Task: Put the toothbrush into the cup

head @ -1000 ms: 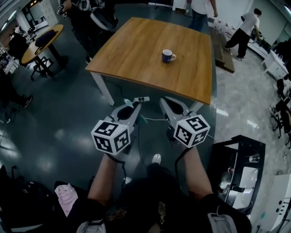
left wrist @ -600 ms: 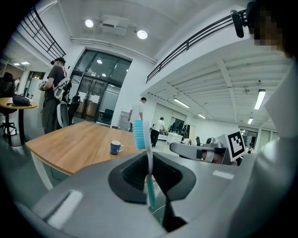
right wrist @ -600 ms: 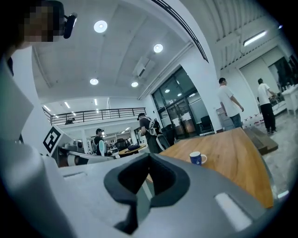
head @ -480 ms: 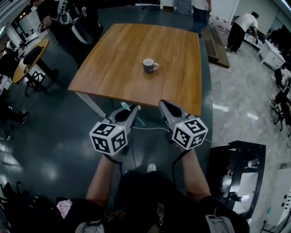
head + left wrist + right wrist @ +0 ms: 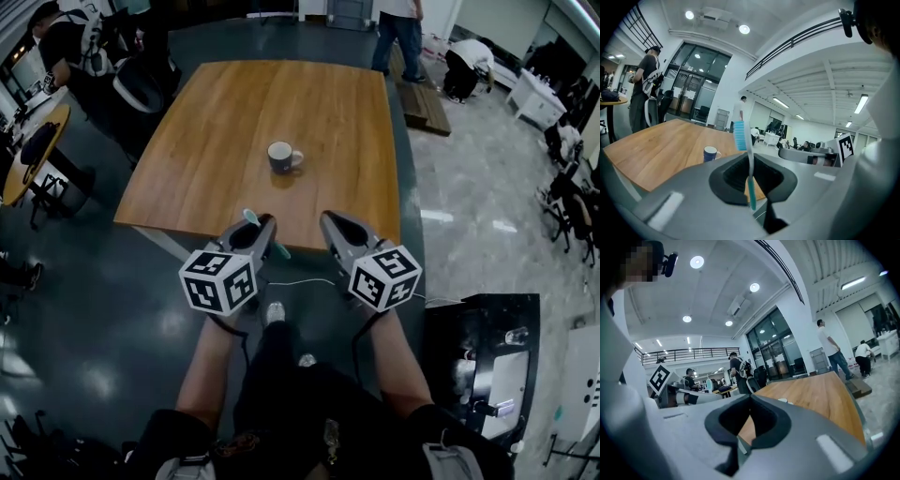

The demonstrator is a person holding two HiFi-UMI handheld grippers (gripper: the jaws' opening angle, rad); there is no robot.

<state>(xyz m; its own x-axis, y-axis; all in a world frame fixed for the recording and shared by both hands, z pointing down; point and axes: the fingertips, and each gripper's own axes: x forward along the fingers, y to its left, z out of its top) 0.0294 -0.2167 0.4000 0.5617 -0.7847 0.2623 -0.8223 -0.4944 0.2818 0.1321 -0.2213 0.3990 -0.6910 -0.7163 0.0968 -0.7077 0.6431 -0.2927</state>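
Square light-brown wooden counter (image 5: 309, 122), far side toward standing people.

Left claw (image 5: 265, 225) and right claw (image 5: 330, 222) side by side over the counter's near edge.

- Left claw: pinching the toothbrush.
- Right claw: pressed together, nothing between.

Dark blue ceramic cup (image 5: 280, 156), white inside, near counter centre, handle right, well apart from both claws.

Teal-and-white plastic toothbrush (image 5: 750, 164) upright in left claw, bristle head up.

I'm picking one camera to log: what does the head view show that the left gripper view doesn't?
Head view only: the person's forearms and legs, and the marker cube on the left tool. Left gripper view only: the black pads gripping the toothbrush, and ceiling lights. Both: the wooden table, the blue cup, the right tool and the toothbrush itself.
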